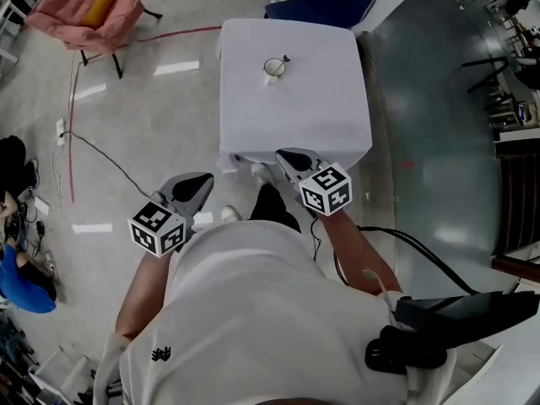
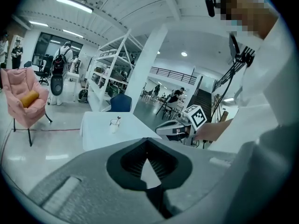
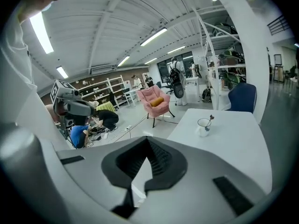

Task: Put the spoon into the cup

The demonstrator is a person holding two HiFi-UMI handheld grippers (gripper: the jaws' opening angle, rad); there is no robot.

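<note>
White shirt with small black emblem; spoon in cup on table

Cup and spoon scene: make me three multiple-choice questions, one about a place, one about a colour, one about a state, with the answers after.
1. Where is the spoon relative to the cup?
A. Lying beside it. B. Standing inside it. C. Under it.
2. What colour is the armchair?
A. Green. B. Black. C. Pink.
3. How do the right claw's jaws stand?
A. Together, nothing between. B. Wide apart. C. Shut on the spoon.
Answers: 1 B, its handle sticks up over the rim. 2 C, it is pink with a yellow cushion on it. 3 A, the right gripper view shows the pads meeting with nothing between them.
</note>
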